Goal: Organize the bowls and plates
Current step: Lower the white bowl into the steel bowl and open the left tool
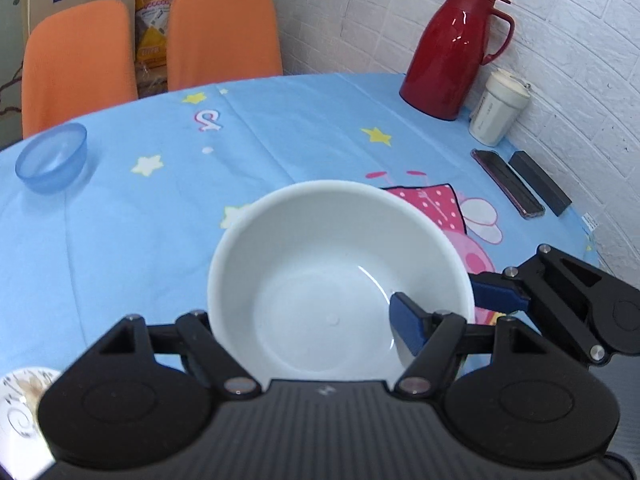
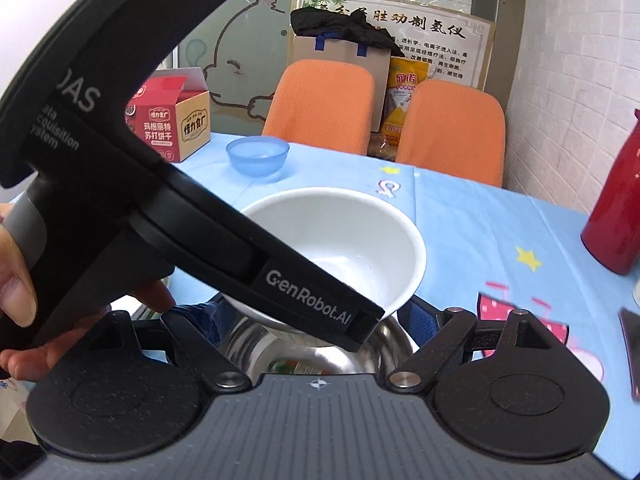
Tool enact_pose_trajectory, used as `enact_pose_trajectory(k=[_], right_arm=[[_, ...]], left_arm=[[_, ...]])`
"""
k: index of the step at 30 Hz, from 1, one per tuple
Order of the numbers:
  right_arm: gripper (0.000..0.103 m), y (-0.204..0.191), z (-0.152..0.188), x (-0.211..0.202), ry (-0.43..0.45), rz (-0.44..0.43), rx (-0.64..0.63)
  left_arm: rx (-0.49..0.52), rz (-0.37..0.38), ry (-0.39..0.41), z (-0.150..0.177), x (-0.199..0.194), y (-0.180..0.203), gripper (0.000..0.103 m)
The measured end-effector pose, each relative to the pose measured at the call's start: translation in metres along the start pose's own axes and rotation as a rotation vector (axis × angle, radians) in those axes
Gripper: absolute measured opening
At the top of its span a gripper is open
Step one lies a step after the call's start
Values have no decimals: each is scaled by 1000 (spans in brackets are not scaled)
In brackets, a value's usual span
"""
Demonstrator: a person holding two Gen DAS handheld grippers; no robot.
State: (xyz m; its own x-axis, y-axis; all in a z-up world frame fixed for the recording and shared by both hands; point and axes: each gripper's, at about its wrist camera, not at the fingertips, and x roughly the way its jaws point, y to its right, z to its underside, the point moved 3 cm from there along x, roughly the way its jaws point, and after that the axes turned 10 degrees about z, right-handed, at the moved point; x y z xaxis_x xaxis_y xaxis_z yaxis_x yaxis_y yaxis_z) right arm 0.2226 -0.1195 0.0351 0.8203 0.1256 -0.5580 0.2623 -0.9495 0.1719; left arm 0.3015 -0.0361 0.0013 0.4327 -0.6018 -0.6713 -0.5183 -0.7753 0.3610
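Note:
A white bowl (image 1: 320, 276) is held above the blue tablecloth (image 1: 160, 216). My left gripper (image 1: 304, 340) is shut on the white bowl, with one blue finger (image 1: 408, 320) inside it against the right wall and the other finger hidden behind the left wall. In the right wrist view the white bowl (image 2: 344, 240) sits over a steel bowl (image 2: 320, 344). My right gripper (image 2: 316, 320) straddles the steel bowl; whether its fingers touch the rim is hidden by the left gripper's body (image 2: 180, 220). A small blue bowl (image 1: 52, 158) stands at the far left and also shows in the right wrist view (image 2: 258, 156).
A red thermos jug (image 1: 452, 52), a white cup (image 1: 498, 110) and two dark flat items (image 1: 520, 186) stand along the white brick wall. Two orange chairs (image 1: 224, 36) are behind the table. A patterned plate (image 1: 20, 412) lies at lower left. A snack box (image 2: 176, 118) sits at the far corner.

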Motion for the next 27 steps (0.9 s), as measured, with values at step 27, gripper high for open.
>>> enact_pose_trajectory(k=[27], right_arm=[[76, 0, 46, -8, -88, 42, 55]], left_arm=[[13, 10, -43, 3, 14, -7, 87]])
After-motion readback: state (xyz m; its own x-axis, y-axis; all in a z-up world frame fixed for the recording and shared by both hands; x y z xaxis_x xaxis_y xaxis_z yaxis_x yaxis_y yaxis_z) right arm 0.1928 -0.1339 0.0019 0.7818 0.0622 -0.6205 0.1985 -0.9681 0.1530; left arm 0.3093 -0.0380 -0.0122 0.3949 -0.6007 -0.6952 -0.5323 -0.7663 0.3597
